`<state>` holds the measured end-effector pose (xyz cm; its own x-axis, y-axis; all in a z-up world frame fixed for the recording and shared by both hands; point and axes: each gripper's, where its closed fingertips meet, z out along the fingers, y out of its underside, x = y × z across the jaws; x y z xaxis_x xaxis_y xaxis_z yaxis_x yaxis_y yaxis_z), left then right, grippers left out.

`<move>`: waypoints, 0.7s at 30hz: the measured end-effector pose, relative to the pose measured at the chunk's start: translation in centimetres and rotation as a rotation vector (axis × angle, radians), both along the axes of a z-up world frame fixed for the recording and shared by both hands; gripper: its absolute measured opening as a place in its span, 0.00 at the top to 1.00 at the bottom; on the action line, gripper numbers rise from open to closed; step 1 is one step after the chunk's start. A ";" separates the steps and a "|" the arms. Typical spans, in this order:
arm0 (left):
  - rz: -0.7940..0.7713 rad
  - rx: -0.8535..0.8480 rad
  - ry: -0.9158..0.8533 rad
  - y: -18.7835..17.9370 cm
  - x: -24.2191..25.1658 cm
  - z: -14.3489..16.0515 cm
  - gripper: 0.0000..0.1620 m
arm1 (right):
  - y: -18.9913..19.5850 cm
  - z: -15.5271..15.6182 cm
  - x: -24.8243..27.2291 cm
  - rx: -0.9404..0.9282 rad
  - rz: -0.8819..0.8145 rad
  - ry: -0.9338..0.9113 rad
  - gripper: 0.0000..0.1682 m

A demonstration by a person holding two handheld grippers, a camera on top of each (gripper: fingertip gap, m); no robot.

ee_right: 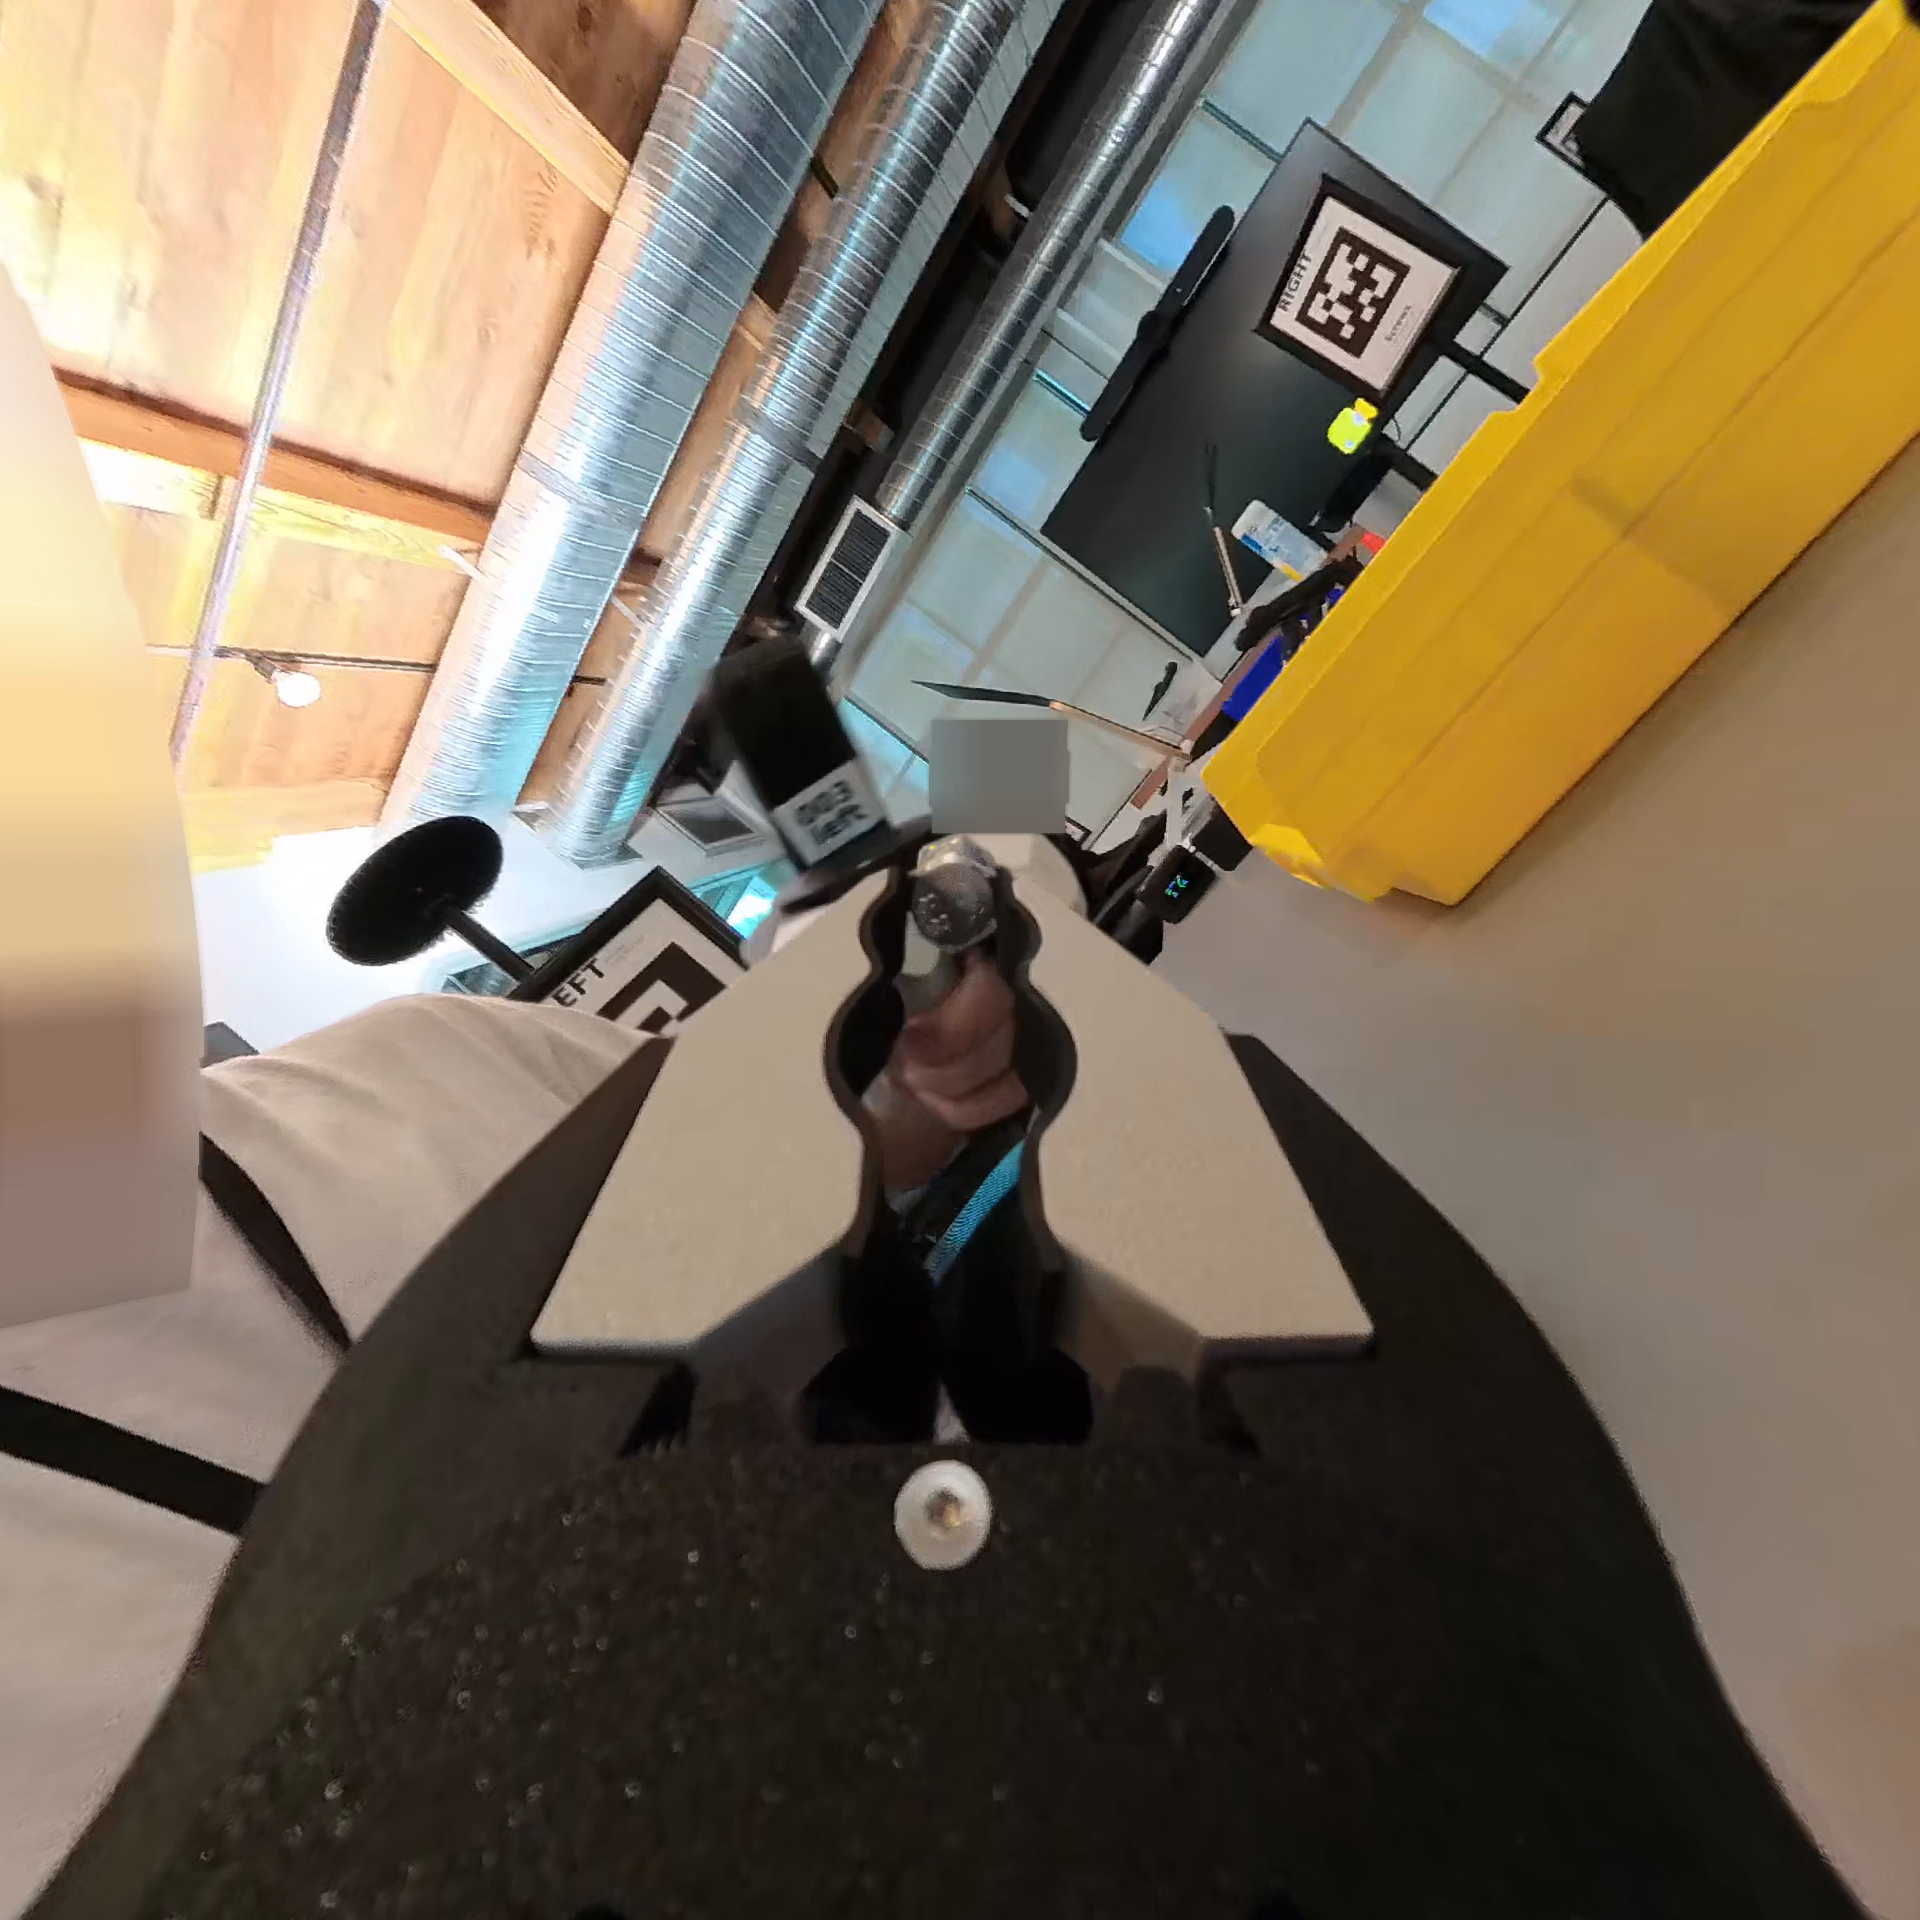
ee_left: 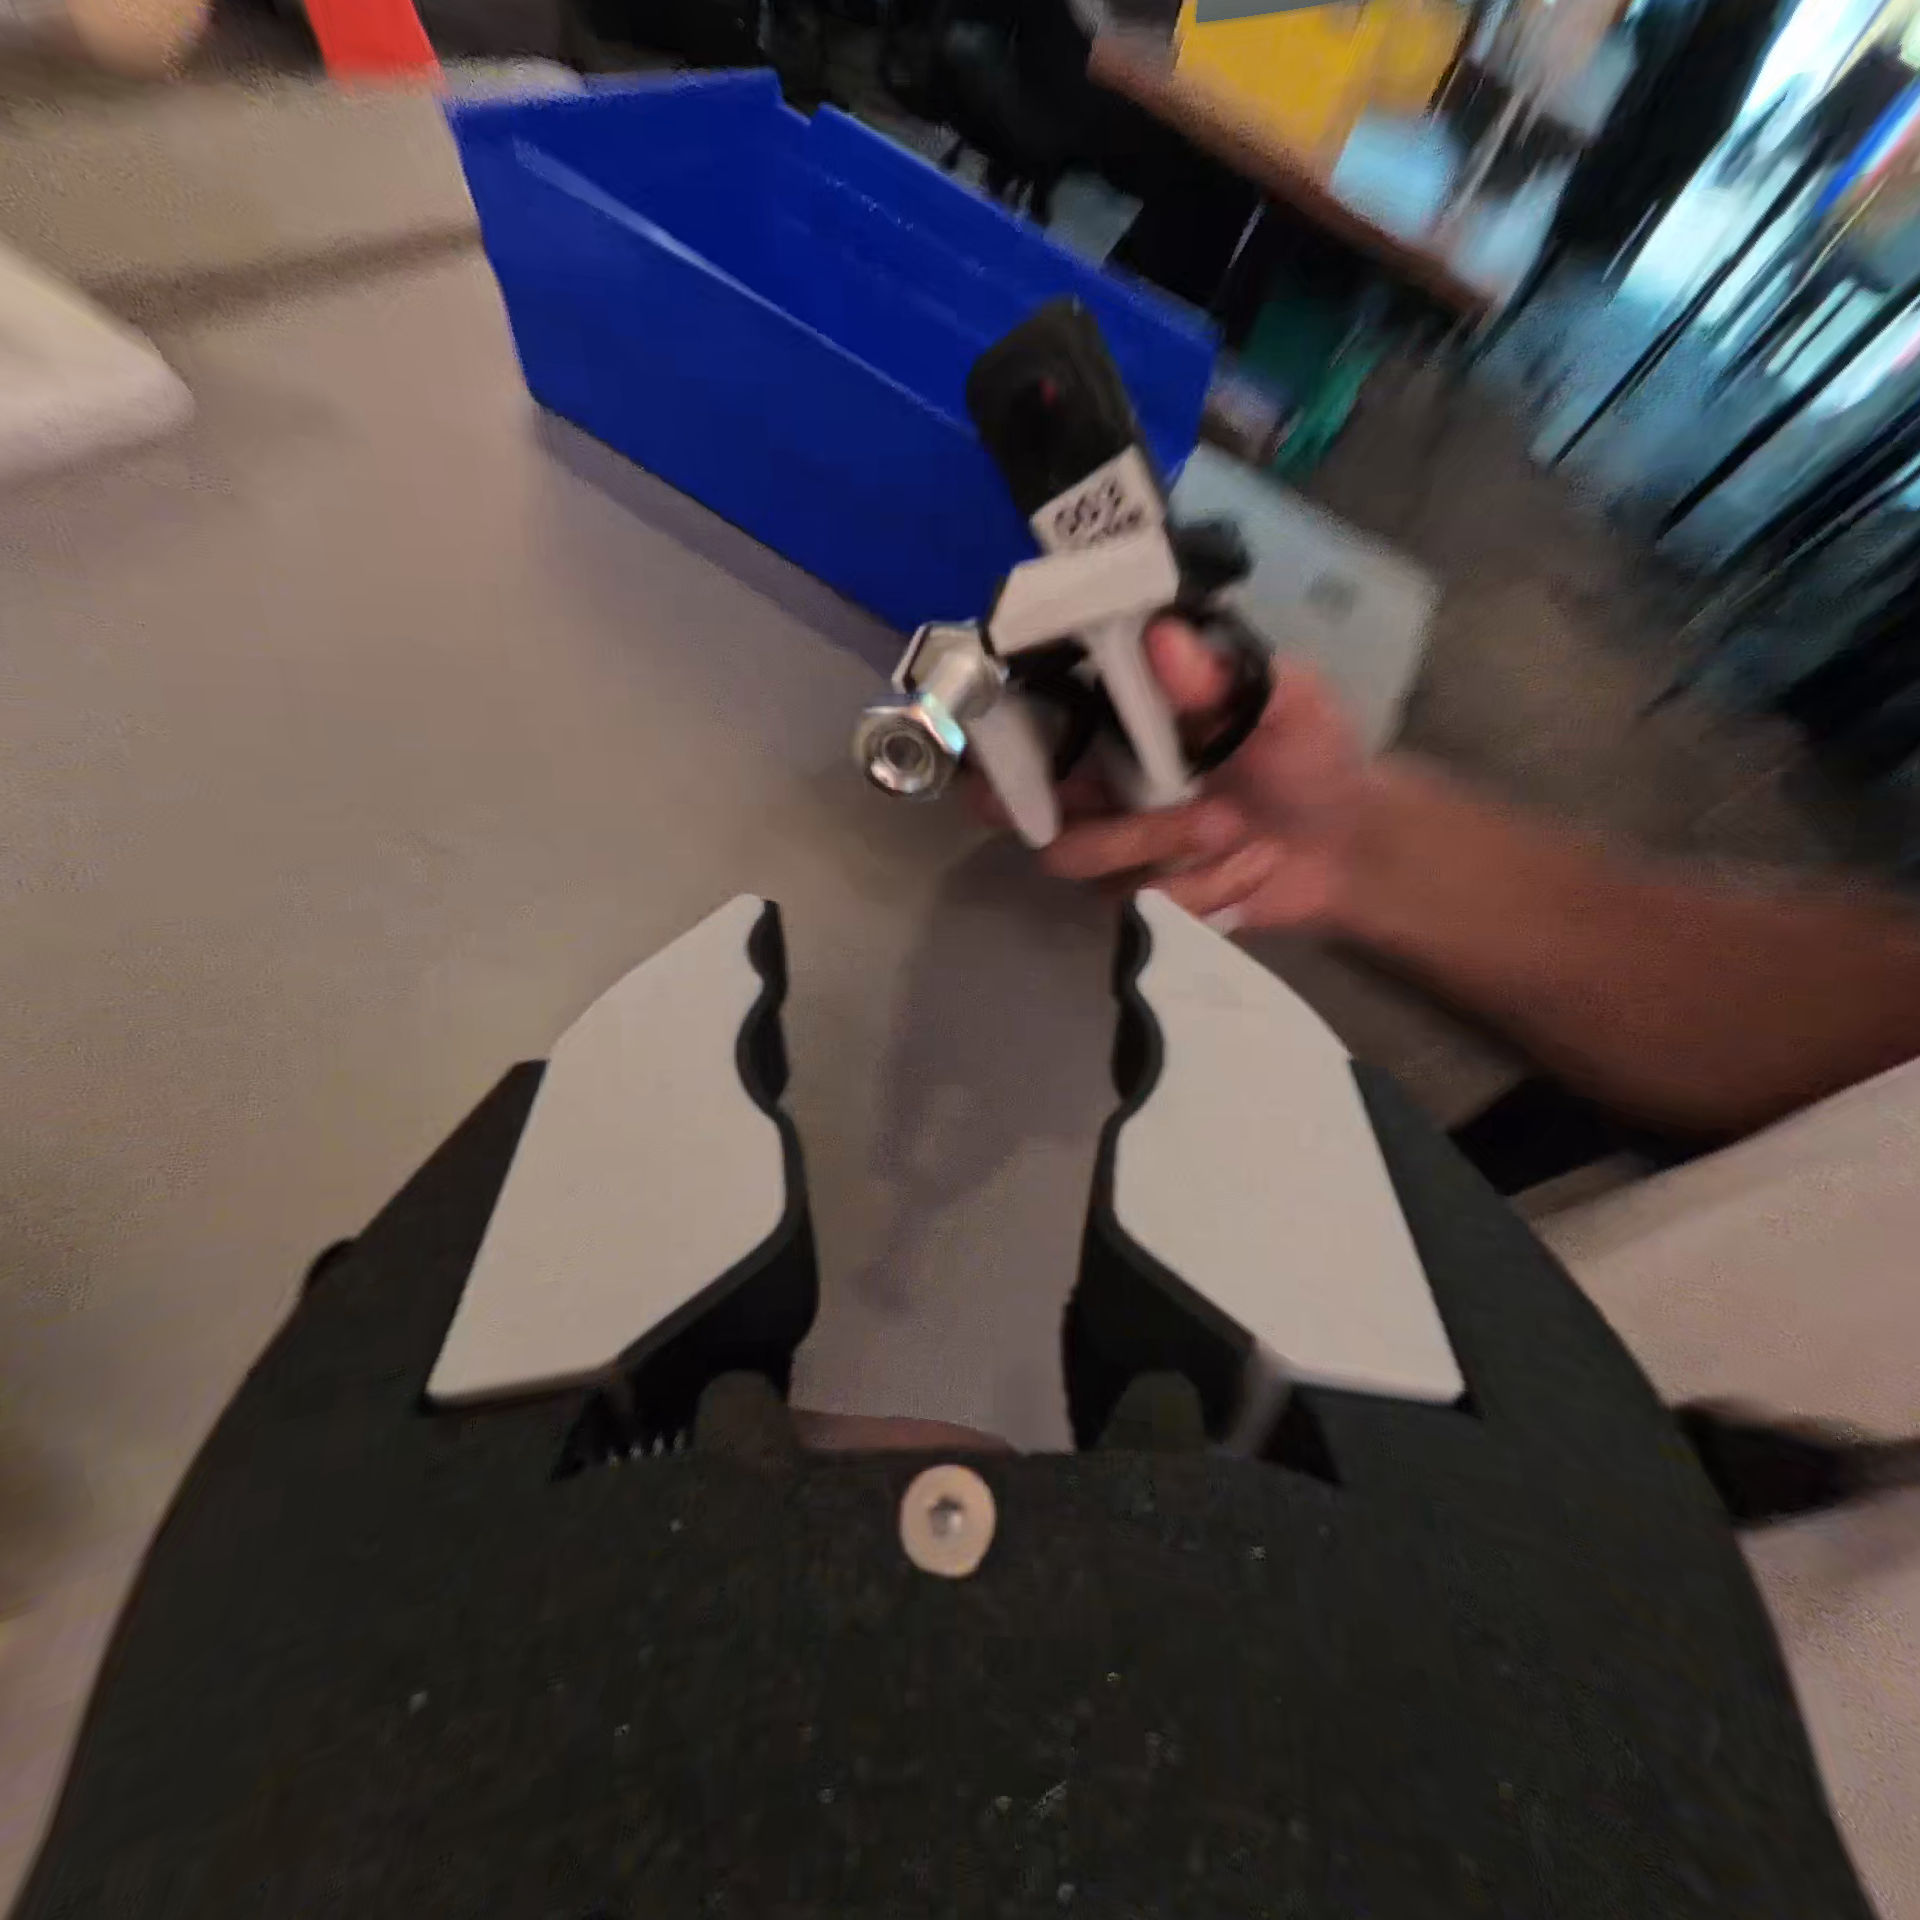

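The right tongs (ee_right: 951, 914) clamp a metal bolt with nut (ee_left: 914, 727); the left tongs (ee_left: 951, 925) gape wide and empty above the table (ee_left: 312, 831), the blue bin (ee_left: 790, 343) beyond.

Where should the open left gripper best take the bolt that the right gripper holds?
Probably the nut at the free end of the bolt: it sticks out clear of the right gripper. Bring the left gripper from its own side, jaws across the flats.

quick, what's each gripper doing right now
Left gripper: open, holding nothing, above the grey table.
Right gripper: shut on a metal bolt.
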<state>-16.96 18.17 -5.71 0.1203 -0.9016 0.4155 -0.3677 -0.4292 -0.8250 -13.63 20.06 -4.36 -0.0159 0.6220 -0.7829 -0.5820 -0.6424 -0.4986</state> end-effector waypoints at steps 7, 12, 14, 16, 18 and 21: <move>0.076 -0.847 -0.192 0.9 0.1 1.7 0.71 | -0.1 -0.1 -0.5 0.019 -0.009 -0.052 0.91; 0.039 -0.951 -0.202 1.2 0.2 1.8 0.85 | -0.3 -0.3 -1.1 0.030 0.001 -0.087 0.91; 0.019 -0.965 -0.204 1.2 0.0 1.6 0.90 | -0.4 -0.3 -1.2 0.033 0.001 -0.092 0.91; -0.017 -0.933 -0.206 1.1 0.0 1.7 0.90 | -0.4 -0.2 -1.3 0.033 0.007 -0.085 0.91; -0.050 -0.807 -0.195 1.0 0.0 1.7 0.90 | -0.5 -0.1 -1.3 0.031 0.009 -0.071 0.91; -0.098 -0.494 -0.137 1.1 0.1 1.7 0.90 | -0.4 0.0 -1.1 0.016 0.010 -0.035 0.91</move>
